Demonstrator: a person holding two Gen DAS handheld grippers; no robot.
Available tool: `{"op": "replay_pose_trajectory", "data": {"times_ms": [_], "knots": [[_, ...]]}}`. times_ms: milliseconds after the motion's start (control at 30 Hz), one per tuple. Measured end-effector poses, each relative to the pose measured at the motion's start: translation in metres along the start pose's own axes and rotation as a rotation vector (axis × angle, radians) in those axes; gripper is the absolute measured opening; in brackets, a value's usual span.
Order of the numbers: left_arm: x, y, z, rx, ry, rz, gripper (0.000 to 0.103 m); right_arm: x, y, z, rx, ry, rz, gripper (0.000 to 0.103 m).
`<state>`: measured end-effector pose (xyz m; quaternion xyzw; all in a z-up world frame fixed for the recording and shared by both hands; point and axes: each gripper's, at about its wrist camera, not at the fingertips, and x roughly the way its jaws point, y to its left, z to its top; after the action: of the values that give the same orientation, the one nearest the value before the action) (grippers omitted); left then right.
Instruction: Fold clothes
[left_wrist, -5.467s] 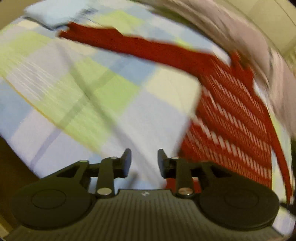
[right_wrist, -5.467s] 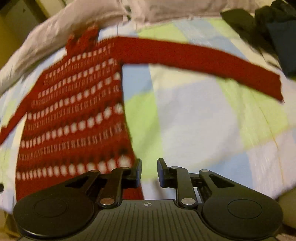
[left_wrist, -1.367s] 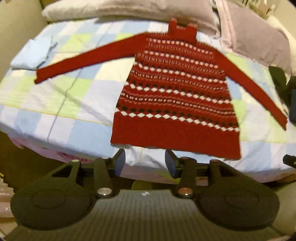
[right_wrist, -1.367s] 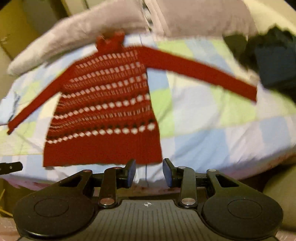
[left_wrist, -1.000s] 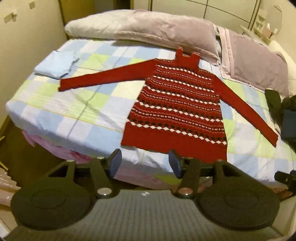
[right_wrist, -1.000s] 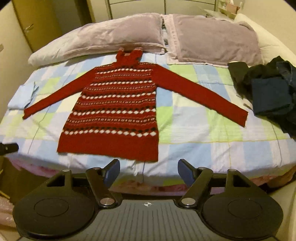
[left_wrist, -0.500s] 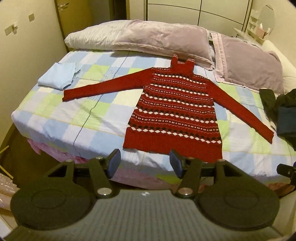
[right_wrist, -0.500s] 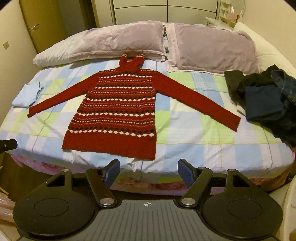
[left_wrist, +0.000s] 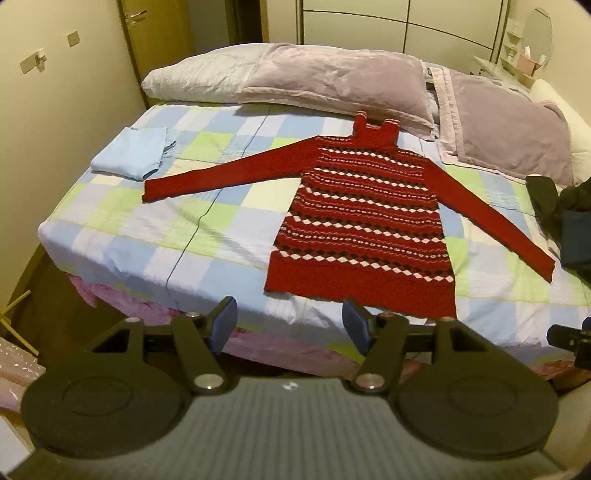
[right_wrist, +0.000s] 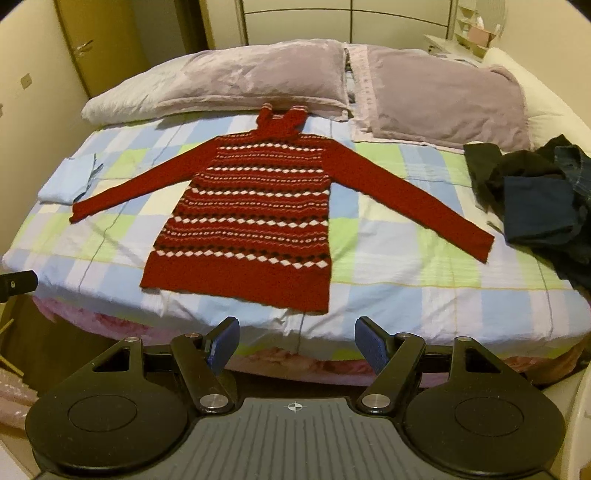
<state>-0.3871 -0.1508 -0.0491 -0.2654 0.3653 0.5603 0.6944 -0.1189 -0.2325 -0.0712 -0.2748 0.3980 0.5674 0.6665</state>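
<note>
A red sweater is seen laid flat mid-bed, sleeves spread toward 10 and 3 o'clock, ready for folding. Both the left tool and right tool are held back, spread and empty, at 6 o'clock.

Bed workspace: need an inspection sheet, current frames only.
Surface: bed with checked sheet.
Job's things: red patterned sweater flat, sleeves spread, collar at the pillows.
Clutter: folded light blue cloth by one cuff; dark clothes pile beside the other.
Grippers: left gripper and right gripper open, empty, short of the bed edge.
Cables: nothing seen.
Surroundings: door, wardrobe panels.
</note>
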Motion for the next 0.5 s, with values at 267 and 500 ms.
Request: {"op": "replay_pose_trajectory", "data": {"times_ms": [267,500], "knots": [[-0.005,0.013,-0.011,-0.010,0.010,0.004,0.059,0.000,0.014,-0.007,-0.024,0.005,0.011,0.072],[-0.008,0.005,-0.014,0.020,0.008,-0.025,0.060,-0.004,0.012,-0.013,-0.008,0.002,-0.003,0.072]]}}
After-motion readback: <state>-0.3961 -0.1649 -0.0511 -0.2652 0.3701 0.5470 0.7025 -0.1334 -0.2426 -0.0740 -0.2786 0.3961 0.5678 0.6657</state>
